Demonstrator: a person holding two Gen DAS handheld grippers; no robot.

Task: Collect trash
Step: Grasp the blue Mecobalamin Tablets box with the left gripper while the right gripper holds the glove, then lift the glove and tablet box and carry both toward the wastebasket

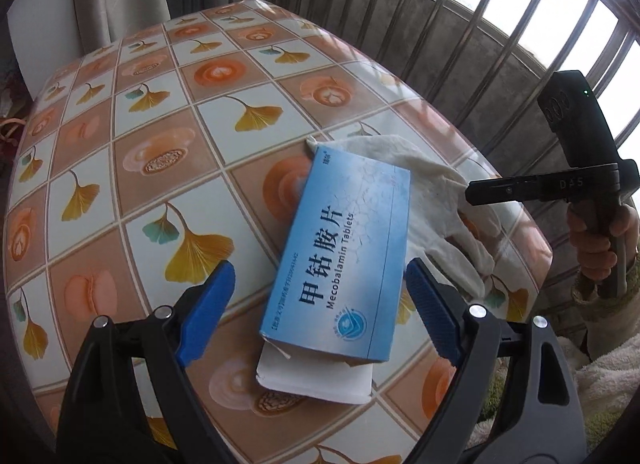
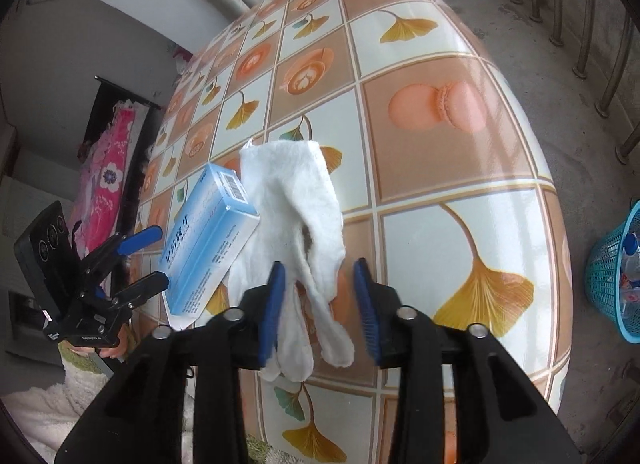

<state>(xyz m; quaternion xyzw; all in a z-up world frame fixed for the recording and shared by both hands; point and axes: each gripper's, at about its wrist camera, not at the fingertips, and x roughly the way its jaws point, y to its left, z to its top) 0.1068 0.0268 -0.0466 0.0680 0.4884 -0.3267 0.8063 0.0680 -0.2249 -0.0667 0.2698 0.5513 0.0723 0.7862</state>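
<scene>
White glove (image 2: 292, 215) lies half under the torn blue medicine box (image 1: 344, 260). Left gripper (image 1: 320, 304) wide around the box, right gripper (image 2: 320, 304) part-open over the glove's fingers, gripping nothing.

Box (image 1: 344, 252) partly on glove (image 1: 436, 191), both on table (image 1: 160, 167)

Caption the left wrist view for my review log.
Open left gripper hovers over a blue medicine box lying partly on a white glove on the patterned table.
</scene>
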